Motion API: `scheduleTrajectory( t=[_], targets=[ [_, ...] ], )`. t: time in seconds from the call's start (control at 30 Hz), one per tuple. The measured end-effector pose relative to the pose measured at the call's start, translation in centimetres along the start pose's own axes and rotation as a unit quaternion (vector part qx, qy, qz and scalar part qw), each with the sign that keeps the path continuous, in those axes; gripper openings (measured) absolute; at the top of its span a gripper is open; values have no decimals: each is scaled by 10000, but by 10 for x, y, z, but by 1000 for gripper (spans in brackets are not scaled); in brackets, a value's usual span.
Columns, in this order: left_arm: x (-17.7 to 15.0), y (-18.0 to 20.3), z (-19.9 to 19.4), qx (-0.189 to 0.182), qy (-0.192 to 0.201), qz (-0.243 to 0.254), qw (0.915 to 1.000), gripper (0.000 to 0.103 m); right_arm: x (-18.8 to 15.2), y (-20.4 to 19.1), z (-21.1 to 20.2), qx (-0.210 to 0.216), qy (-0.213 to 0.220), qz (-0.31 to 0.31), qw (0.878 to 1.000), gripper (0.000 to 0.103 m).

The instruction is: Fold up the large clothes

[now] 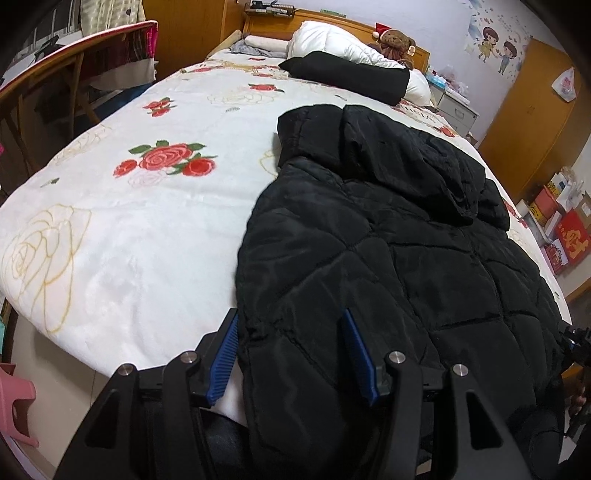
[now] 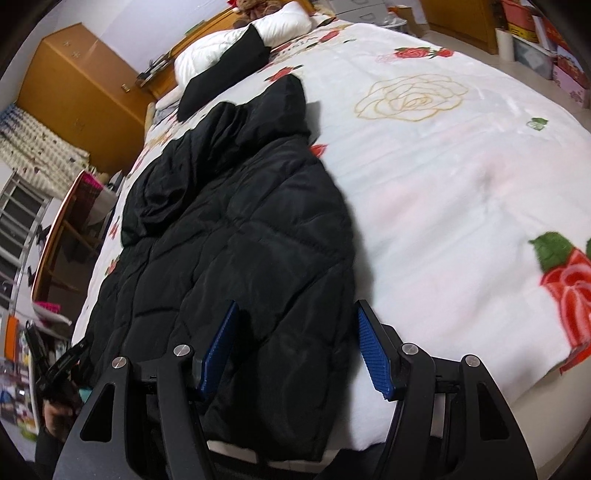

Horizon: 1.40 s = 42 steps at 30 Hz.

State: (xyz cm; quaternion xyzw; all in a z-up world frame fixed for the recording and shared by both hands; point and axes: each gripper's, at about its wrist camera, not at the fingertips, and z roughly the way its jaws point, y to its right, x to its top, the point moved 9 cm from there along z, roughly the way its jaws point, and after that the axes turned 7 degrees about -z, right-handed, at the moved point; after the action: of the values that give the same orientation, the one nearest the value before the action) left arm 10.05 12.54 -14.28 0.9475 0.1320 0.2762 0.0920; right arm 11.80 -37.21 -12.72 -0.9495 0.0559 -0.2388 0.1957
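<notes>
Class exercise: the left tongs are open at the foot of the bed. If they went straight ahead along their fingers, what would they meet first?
Most likely the black quilted jacket: its lower hem corner already lies between the open left tongs, above the floral blanket. Depth is hard to judge through the fisheye.

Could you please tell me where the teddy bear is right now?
In the left wrist view, the teddy bear sits at the far head of the bed against the wooden headboard, just behind the white pillow.
</notes>
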Motion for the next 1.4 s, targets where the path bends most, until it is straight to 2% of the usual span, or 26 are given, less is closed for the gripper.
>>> scheduleTrajectory(
  t=[0.23, 0.33, 0.4, 0.47, 0.5, 0.53, 0.57, 0.63, 0.93, 1.2, 1.4],
  targets=[
    [-12, 3, 5, 119, -228, -57, 9997, 57, -11, -10, 2, 129, -207, -104, 9996, 61],
    [-18, 3, 13, 243, -457, 4, 9987, 58, -15, -7, 4, 25, -336, -133, 9993, 50],
    [-19, 3, 15, 301, -530, 17, 9981, 58, -15, -5, 6, -17, -383, -124, 9992, 36],
    [-19, 4, 13, 253, -499, 18, 9984, 49, -14, -7, 6, 74, -361, -91, 9993, 25],
    [-17, 5, 10, 207, -432, 10, 9989, 39, -12, -9, 3, 160, -315, -84, 9993, 20],
    [-16, 6, 6, 153, -375, 4, 9992, 30, -10, -12, 1, 201, -280, -104, 9994, 18],
    [-13, 7, 1, 94, -298, -8, 9995, 26, -8, -15, -3, 242, -224, -142, 9994, 16],
    [-6, 9, -9, -38, -137, -82, 9999, 19, -3, -20, -11, 365, -101, -137, 9992, 14],
    [43, 19, -54, -677, 615, -346, 9952, 16, 26, -39, -40, 642, 529, -232, 9963, 13],
    [56, 22, -59, -914, 759, -467, 9918, 15, 36, -44, -42, 790, 687, -204, 9943, 13],
    [76, 28, -65, -1112, 925, -523, 9881, 15, 58, -52, -50, 893, 907, -157, 9917, 13]
  ],
)
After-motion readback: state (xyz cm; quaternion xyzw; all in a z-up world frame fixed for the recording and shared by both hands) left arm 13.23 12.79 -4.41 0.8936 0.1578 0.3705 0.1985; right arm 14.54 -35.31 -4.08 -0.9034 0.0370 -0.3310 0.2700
